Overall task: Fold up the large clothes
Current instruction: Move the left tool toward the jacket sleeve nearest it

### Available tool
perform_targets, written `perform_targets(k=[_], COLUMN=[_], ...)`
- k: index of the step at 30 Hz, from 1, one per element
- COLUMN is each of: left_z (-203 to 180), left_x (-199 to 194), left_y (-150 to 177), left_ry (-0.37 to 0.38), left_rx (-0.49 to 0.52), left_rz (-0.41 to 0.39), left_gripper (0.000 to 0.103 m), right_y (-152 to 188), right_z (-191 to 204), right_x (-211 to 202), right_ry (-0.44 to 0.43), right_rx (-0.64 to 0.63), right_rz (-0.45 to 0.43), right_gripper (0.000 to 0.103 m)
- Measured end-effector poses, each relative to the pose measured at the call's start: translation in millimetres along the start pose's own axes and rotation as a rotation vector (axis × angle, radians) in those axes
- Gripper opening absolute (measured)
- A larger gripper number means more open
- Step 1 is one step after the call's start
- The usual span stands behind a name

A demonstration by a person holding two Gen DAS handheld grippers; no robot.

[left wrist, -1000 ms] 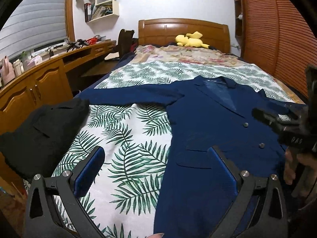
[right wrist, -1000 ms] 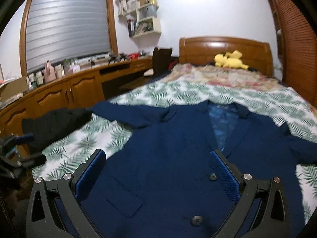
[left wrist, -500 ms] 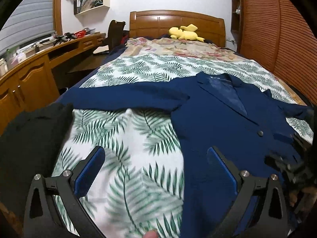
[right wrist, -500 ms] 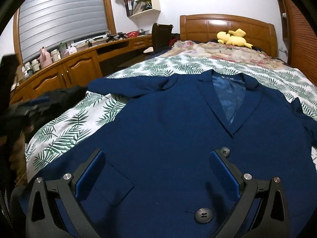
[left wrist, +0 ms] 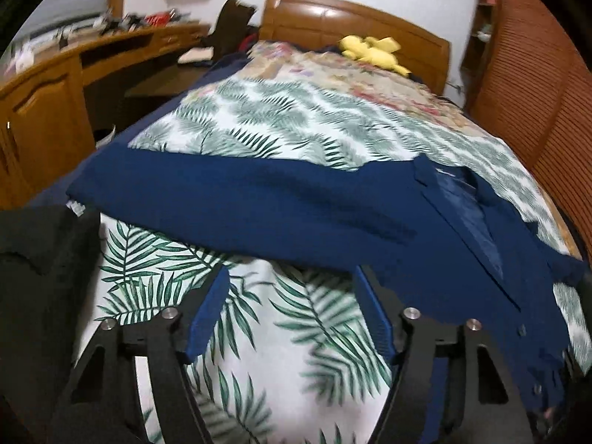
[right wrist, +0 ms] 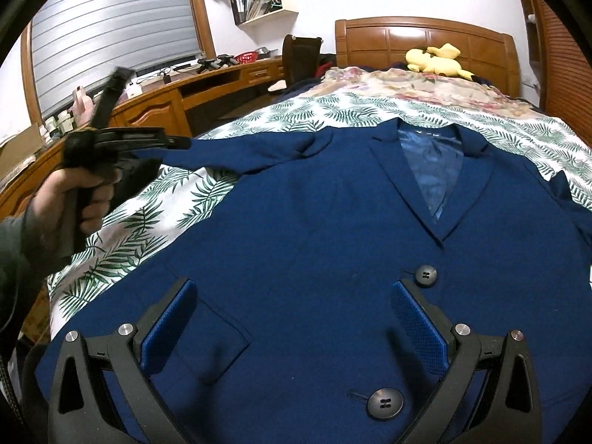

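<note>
A navy blue blazer (right wrist: 314,229) lies face up and buttoned on the palm-leaf bedspread (left wrist: 288,336). Its long sleeve (left wrist: 229,199) stretches out to the left across the bed. My left gripper (left wrist: 290,314) is open and empty, low over the bedspread just below the sleeve, near the armpit. It also shows from the side in the right wrist view (right wrist: 177,142), held by a hand. My right gripper (right wrist: 292,318) is open and empty, close above the blazer's front, between the pocket (right wrist: 218,336) and the buttons (right wrist: 425,275).
A black garment (left wrist: 40,277) lies on the bed's left edge. A wooden desk and cabinets (right wrist: 159,107) run along the left wall. A wooden headboard (left wrist: 351,26) and a yellow plush toy (left wrist: 373,50) are at the far end. Slatted wardrobe doors (left wrist: 547,85) stand on the right.
My left gripper has moved forward and left, toward the sleeve, and its jaws have narrowed. My right gripper has dropped closer to the blazer's front.
</note>
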State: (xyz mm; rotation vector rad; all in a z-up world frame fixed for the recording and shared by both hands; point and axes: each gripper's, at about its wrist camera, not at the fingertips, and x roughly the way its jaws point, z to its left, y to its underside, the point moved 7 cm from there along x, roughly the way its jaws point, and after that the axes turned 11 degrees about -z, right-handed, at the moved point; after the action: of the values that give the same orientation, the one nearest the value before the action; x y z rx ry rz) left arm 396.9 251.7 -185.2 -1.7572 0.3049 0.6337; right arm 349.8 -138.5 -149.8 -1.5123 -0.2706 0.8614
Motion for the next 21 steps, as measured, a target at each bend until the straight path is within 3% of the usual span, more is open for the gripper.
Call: perform_targets(k=[8,15,19,21], left_z=[35.6,54.3,55.6,54.1], left_x=[45.6,73.8,80.5,82.8], left_y=[6.5,8.6,10.2,7.3], left_ry=[-0.055,-0.057,-0.063,-0.066], left_rx=[-0.143,-0.299,-0.348,-0.339], left_rz=[0.082,0.133,0.145,0.148], left_gripper=[0.065,0.065,0.065,0.059], right_y=[1.3,2.8,3.1,3.5], right_z=[1.0,1.2,1.1,1.3], right_x=[2.6,4.7,4.7,5.2], right_ry=[0.004,0.002,0.002,0.003], right_rx=[0.005,0.008,0.009,0.008], right_rz=[0.000,0.002,0.002,0.002], right_gripper=[0.103,0.103,0.103,0.103])
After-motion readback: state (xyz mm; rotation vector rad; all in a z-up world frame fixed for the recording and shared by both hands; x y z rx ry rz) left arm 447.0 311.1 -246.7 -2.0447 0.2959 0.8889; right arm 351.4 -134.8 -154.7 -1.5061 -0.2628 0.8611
